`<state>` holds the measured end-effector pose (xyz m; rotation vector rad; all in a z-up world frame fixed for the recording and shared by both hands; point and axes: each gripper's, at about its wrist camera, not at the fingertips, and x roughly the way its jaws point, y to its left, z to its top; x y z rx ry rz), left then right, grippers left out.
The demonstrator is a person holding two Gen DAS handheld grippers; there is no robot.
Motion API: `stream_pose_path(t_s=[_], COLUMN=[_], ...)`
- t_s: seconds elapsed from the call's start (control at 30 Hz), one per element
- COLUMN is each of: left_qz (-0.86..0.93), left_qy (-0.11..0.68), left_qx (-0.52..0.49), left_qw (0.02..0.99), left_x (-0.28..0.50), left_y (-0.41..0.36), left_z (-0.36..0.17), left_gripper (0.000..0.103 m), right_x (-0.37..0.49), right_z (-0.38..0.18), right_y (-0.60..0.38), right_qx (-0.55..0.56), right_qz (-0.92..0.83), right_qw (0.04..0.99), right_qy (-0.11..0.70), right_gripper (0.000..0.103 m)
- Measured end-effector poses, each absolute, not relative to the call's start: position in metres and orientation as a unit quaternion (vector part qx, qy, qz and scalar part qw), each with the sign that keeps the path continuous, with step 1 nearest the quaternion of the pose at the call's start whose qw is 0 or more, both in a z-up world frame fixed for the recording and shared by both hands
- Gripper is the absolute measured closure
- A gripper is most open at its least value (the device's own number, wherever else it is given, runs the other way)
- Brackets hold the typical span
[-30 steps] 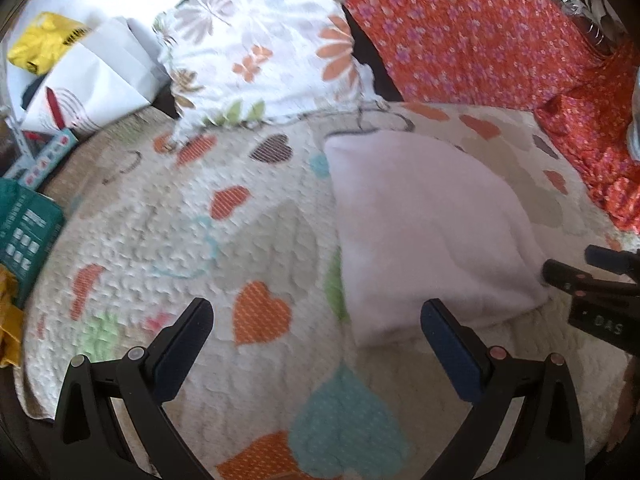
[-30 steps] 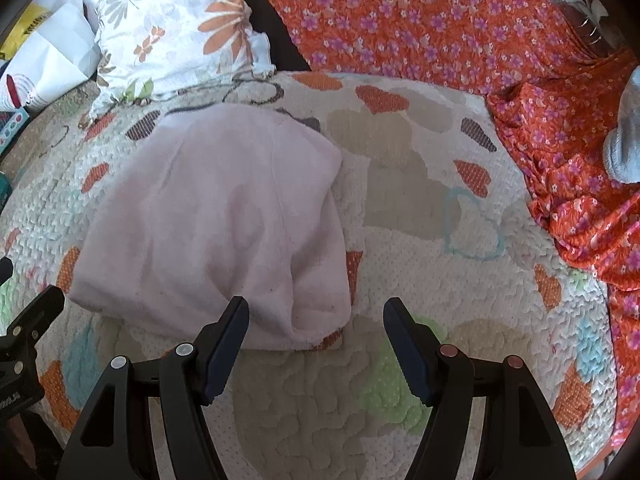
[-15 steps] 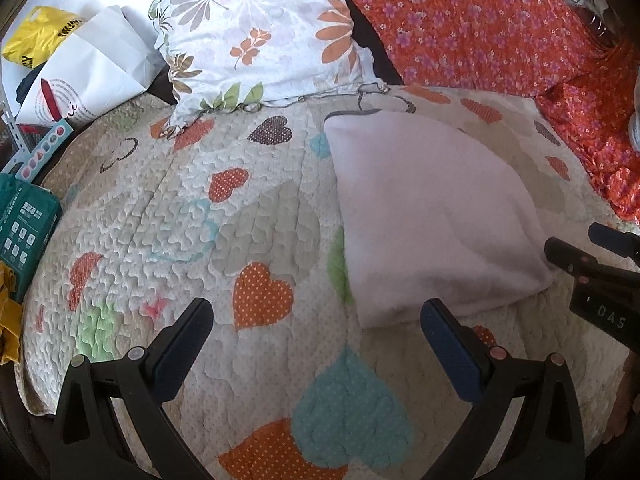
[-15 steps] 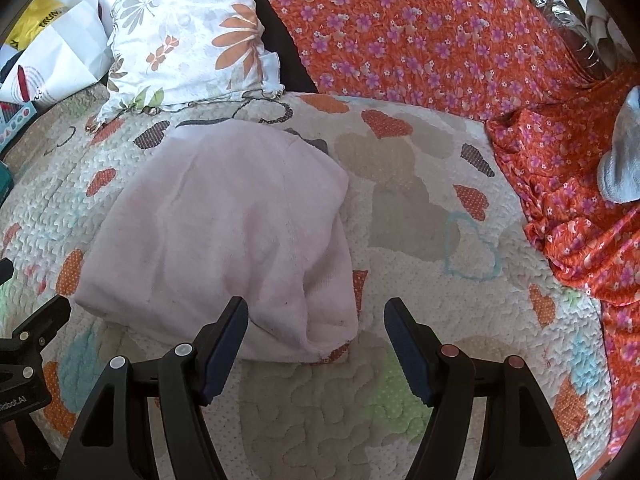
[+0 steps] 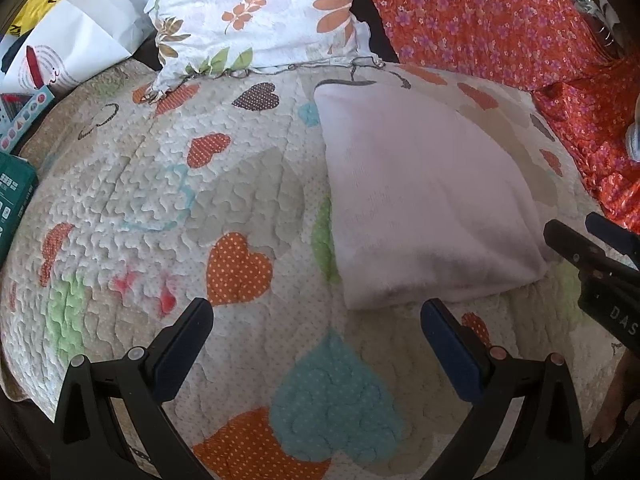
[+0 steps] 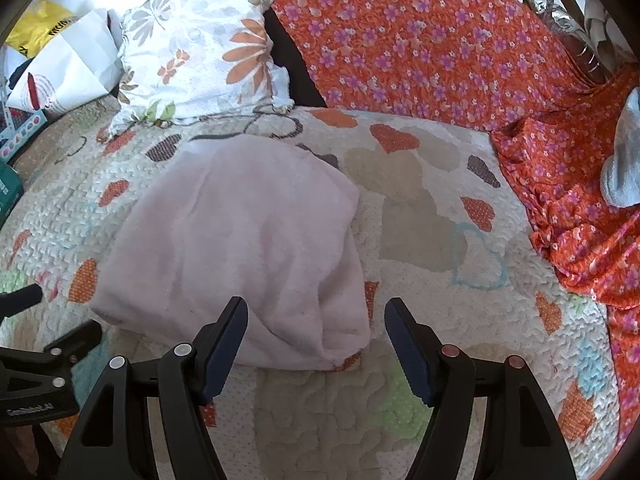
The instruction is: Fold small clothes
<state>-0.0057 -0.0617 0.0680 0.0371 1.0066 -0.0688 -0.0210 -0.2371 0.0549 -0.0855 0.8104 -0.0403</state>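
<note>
On the side of the right gripper [image 5: 600, 264], seen at the right edge of the left camera view, white letters "DAS" can be read; the rest is cut off. In the right camera view the body of the left gripper [image 6: 44, 376] carries a small white label, but it is too blurred to read. The yellow bag [image 6: 38, 28] at the top left has black writing that I cannot read, and the white paper bag [image 5: 68, 48] beside it has a red and grey round drawing. The green box [image 5: 12, 204] at the left edge shows small white symbols, too small to tell.

There is one folded pink cloth [image 6: 240, 248]. It lies on the quilt with hearts [image 5: 240, 208], in front of one flowered pillow [image 5: 256, 12]. One orange sheet with purple flowers [image 6: 420, 48] covers the back and the right side. One grey soft thing [image 6: 624, 160] is on the orange sheet at the right edge.

The left gripper [image 5: 316, 336] is wide apart and holds nothing; it is above the quilt, to the left of the near corner of the cloth. The right gripper [image 6: 316, 340] is also spread and holds nothing. Its left finger [image 6: 224, 348] stands in front of the near edge of the cloth, and the right finger [image 6: 408, 352] is beside the near right corner.
</note>
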Motion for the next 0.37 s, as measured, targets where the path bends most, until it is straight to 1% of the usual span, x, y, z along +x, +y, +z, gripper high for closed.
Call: stream_pose_path(t_s=[0.07,0.37], left_qz=[-0.035,-0.035], left_qy=[0.483,0.478], left_qx=[0.017,0.025], left_qw=[0.875,0.877], left_x=[-0.0057,-0.0081], left_y=[-0.0621,-0.0640], left_z=[0.0675,0.0682], left_gripper=[0.000,0.000], right_x=[-0.0212,-0.0205], right_z=[0.0545,0.0485], right_y=[-0.2348,-0.2296], right_qx=[-0.047,-0.047], right_qz=[-0.020,-0.003], right_qw=[0.918,0.914], right_qy=[0.393,0.404], right_gripper=[0.025,0.024])
